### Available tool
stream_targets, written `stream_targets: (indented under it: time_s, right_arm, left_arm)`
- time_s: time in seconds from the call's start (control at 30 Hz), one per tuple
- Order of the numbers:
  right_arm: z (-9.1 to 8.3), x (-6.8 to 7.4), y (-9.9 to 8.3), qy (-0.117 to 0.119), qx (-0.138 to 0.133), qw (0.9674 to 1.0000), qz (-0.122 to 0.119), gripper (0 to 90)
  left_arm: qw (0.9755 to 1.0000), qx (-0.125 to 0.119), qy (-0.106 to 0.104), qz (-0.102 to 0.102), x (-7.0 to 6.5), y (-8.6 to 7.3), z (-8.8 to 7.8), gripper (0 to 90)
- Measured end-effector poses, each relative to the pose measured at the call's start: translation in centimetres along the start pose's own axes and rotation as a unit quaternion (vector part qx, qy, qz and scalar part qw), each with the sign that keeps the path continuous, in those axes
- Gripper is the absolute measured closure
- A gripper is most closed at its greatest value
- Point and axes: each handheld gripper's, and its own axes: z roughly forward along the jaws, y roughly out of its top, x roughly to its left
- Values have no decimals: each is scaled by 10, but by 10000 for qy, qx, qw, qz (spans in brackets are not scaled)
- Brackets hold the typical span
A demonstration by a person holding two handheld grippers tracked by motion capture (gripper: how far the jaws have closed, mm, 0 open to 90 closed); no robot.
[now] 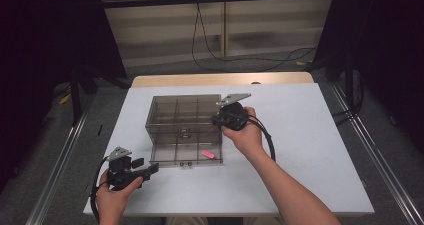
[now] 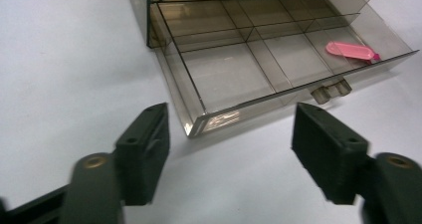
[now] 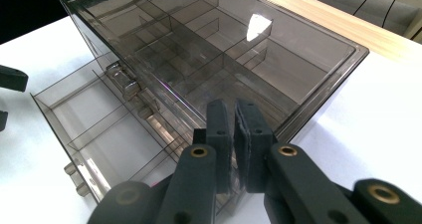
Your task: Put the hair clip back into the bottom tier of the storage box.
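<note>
A smoky clear drawer cabinet (image 1: 182, 112) stands mid-table, its lowest drawer (image 1: 180, 155) pulled out toward me. A pink flat piece (image 1: 210, 154) lies in the drawer's front right compartment, also seen in the left gripper view (image 2: 351, 51). My left gripper (image 1: 146, 166) is open and level just off the drawer's front left corner (image 2: 196, 124), with nothing between its jaws (image 2: 229, 129). My right gripper (image 1: 220, 120) is shut and empty. Its closed jaws (image 3: 234, 119) are over the cabinet's top (image 3: 278, 59), at its front right edge.
White sheet (image 1: 310, 150) covers the table, with a wooden strip (image 1: 220, 79) along the far edge. Metal rails run along both sides of the table, and cables lie on the floor beyond it. The drawer's other compartments (image 2: 224, 74) hold nothing.
</note>
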Motion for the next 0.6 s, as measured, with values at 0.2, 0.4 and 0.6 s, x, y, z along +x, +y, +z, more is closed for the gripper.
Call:
stream_targets:
  time_s: [0.2, 0.4, 0.6]
  right_arm:
    - [0, 0, 0, -11, -5, 10000, -17, 855]
    - [0, 0, -1, 4, -18, 10000, -5, 856]
    - [1, 1, -1, -27, -18, 10000, -5, 858]
  left_arm:
    - [9999, 3, -24, 126, -2, 0, -1, 412]
    - [9999, -22, -85, 116, -4, 0, -3, 494]
    - [9999, -18, -74, 131, -8, -1, -3, 553]
